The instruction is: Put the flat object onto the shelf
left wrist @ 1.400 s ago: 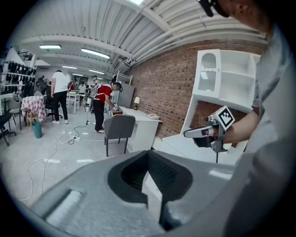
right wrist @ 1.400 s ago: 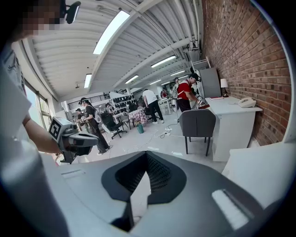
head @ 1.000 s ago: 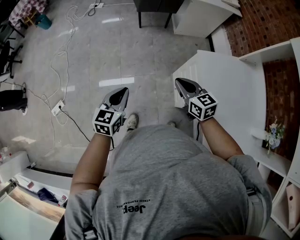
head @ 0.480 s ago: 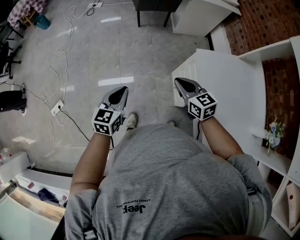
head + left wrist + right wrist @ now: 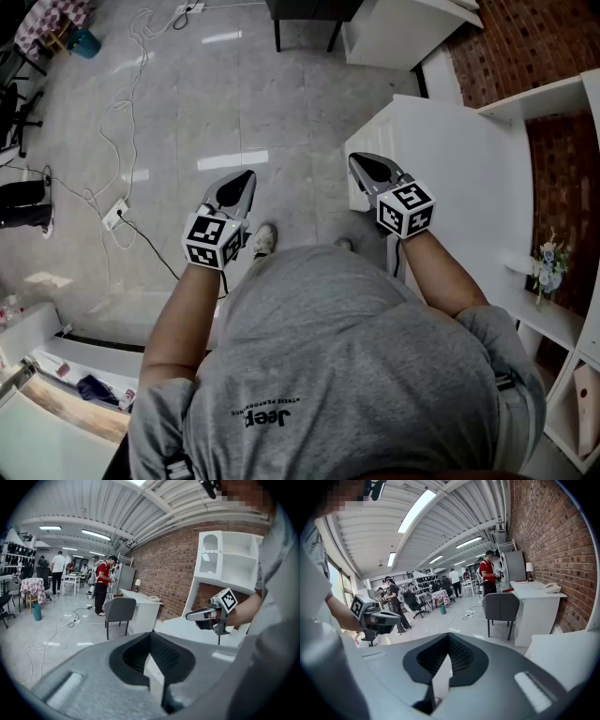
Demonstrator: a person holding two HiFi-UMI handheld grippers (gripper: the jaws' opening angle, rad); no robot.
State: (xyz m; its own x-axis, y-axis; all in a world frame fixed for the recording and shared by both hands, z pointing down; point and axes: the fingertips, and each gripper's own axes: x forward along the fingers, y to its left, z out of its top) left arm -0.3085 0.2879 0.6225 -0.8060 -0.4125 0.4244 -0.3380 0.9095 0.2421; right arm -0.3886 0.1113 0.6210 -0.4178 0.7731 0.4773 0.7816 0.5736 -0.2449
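I hold both grippers out over the floor in front of my grey shirt. My left gripper (image 5: 246,178) (image 5: 150,634) is shut with nothing between its jaws. My right gripper (image 5: 360,161) (image 5: 449,635) hangs over the near corner of a white table (image 5: 450,155), its jaws also shut and empty. Each gripper shows in the other's view: the right gripper (image 5: 190,616) and the left gripper (image 5: 397,617). A white shelf unit (image 5: 553,103) (image 5: 230,559) stands against the brick wall on the right. No flat object shows in any view.
Cables (image 5: 112,141) and a power strip (image 5: 114,217) lie on the tiled floor to the left. A grey chair (image 5: 500,607) stands by a white desk (image 5: 538,603). A small vase of flowers (image 5: 545,267) stands on a low shelf. People stand far back in the hall.
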